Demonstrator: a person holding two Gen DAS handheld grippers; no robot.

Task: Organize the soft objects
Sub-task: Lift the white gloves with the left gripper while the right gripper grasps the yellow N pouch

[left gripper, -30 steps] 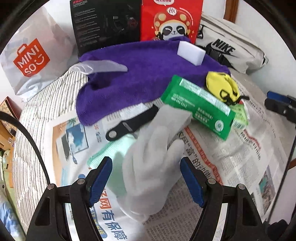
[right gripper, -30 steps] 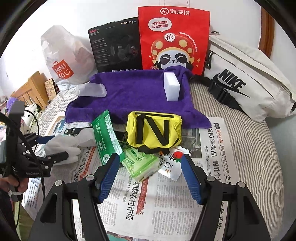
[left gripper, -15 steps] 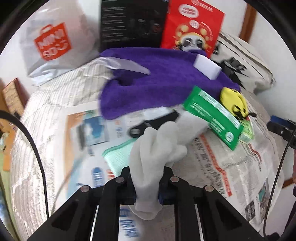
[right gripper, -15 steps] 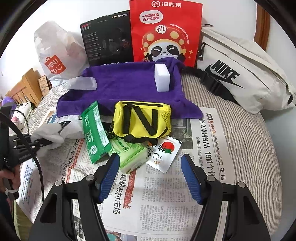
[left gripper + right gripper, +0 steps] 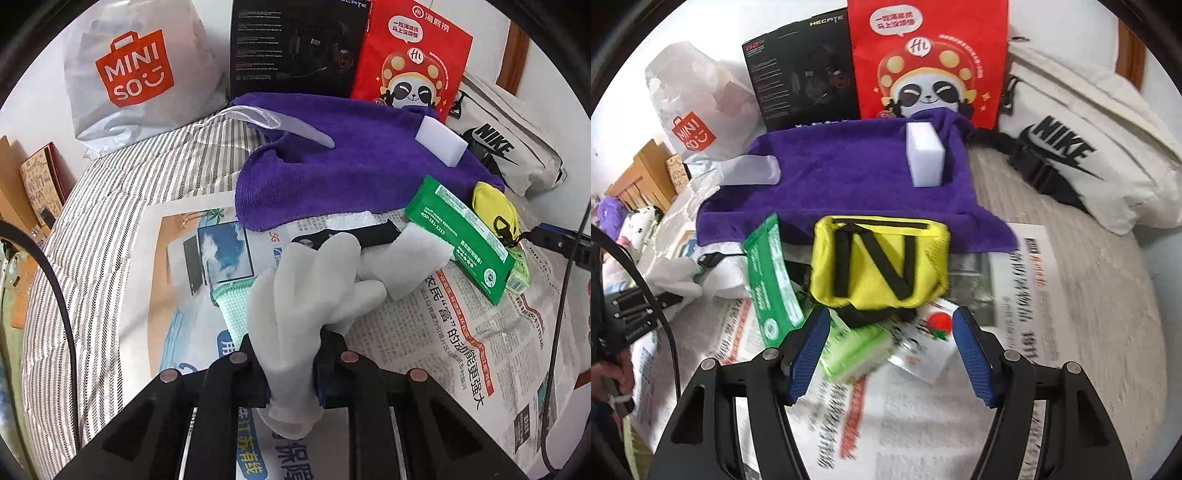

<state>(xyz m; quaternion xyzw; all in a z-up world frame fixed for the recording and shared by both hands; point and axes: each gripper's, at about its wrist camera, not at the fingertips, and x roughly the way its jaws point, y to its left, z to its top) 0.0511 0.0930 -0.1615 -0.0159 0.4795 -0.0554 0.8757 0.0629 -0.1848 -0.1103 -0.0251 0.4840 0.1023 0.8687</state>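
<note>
Right now the left gripper (image 5: 291, 373) is squeezed tight on the white glove (image 5: 314, 291), with its two sides pressed against the glove's wrist end. The glove runs long from the claw up and away, and its floppy fingers point toward the green packet (image 5: 460, 230) on the right. The far part of the glove lies on the newspaper (image 5: 443, 332), touching the packet's near edge. A black strap (image 5: 354, 236) lies just behind the glove. A mint green cloth (image 5: 232, 299) peeks out beside the glove on the left.

The right gripper (image 5: 890, 350) is wide open and holds nothing. Its blue pads (image 5: 809, 354) sit just in front of the yellow pouch (image 5: 882, 262). The pouch lies flat and wide, side to side, with a black N shape on it. It rests partly on a light green pack (image 5: 857, 350) and a small packet with a red tomato (image 5: 934, 336).

Behind them lies the purple towel (image 5: 842, 177), spread out wide. A white sponge block (image 5: 923, 153) stands on it, and a clear plastic bag (image 5: 750, 171) lies at its left edge. Farther back stand a red panda bag (image 5: 927, 59), a black box (image 5: 801, 74), a Miniso bag (image 5: 136, 70) and a white Nike bag (image 5: 1082, 147).
</note>
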